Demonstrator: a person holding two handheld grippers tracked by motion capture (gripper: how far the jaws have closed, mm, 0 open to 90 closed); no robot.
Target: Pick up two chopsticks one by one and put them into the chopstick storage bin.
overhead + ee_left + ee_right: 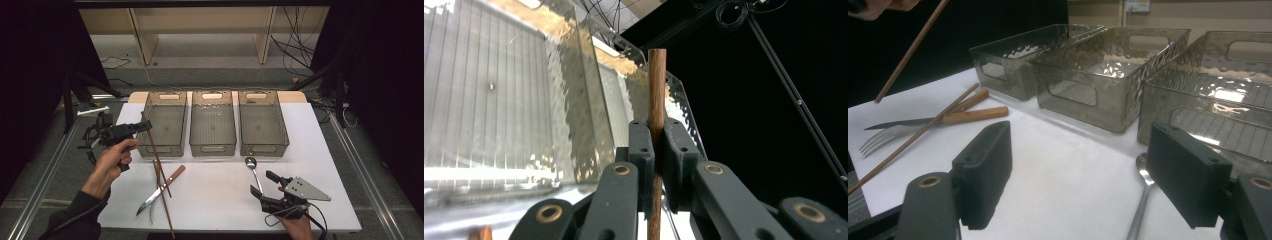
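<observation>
Left gripper clamps a chopstick near its top, long axis slanting down-right, beside the left bin, probably nearest. Right gripper gapes empty over the spoon.

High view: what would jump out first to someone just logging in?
The left hand-held gripper holds a brown chopstick clamped between its jaws, raised in front of the left bin. Three clear, empty bins stand in a row at the table's far side. Below them lie a second chopstick, a wood-handled knife and a spoon, the spoon just ahead of the open right hand-held gripper.
</observation>
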